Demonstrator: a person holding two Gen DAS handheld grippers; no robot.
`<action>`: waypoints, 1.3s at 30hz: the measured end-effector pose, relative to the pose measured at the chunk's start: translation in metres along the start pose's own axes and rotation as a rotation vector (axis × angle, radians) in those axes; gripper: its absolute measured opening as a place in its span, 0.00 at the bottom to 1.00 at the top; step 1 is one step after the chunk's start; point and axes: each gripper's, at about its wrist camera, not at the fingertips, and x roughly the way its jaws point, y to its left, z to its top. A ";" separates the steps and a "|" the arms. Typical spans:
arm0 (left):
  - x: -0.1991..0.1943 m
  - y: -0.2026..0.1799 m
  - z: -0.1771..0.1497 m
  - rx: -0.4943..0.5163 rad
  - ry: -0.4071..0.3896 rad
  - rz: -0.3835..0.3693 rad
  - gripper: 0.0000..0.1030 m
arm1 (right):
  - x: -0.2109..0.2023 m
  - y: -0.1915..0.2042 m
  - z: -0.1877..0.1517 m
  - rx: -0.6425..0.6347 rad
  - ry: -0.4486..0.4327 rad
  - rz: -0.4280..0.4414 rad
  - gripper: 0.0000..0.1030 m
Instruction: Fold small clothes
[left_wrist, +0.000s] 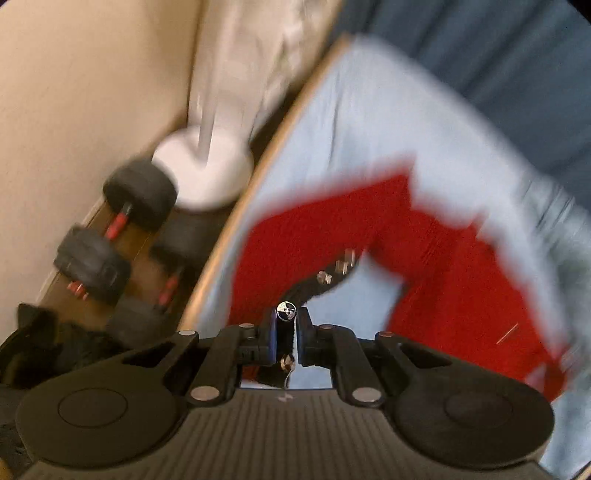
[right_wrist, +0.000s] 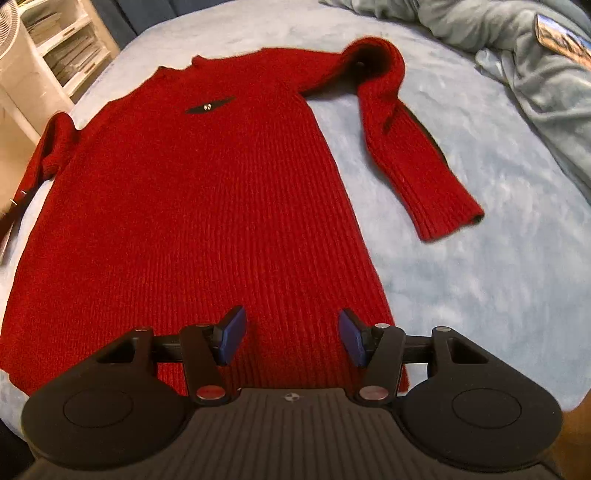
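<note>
Two views. Left wrist, blurred: left claw (left_wrist: 285, 338) pinched shut on black strap with metal snaps, red sweater (left_wrist: 314, 236) just ahead on pale blue bed (left_wrist: 369, 122); dumbbells (left_wrist: 118, 229) on floor beside bed, seen only here. Right wrist: right claw (right_wrist: 291, 338) spread wide, low over sweater (right_wrist: 192, 206) hem; sweater flat, right sleeve (right_wrist: 410, 147) bent; rumpled blanket (right_wrist: 517, 48) beyond.

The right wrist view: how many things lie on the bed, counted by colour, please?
Red: 1, the sweater
Grey-green: 1, the crumpled blanket
Multicoloured: 1, a printed item on the blanket, too small to identify
Total: 3, all on the light blue bed cover
</note>
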 end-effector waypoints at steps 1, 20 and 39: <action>-0.027 0.006 0.017 -0.033 -0.044 -0.028 0.11 | 0.001 0.000 0.001 0.005 -0.005 0.004 0.56; -0.025 -0.133 0.061 -0.014 -0.027 -0.092 0.02 | -0.002 -0.018 -0.018 0.072 -0.013 0.064 0.56; 0.091 -0.321 -0.005 0.109 -0.002 -0.310 0.97 | 0.016 -0.045 -0.030 0.118 0.005 0.120 0.56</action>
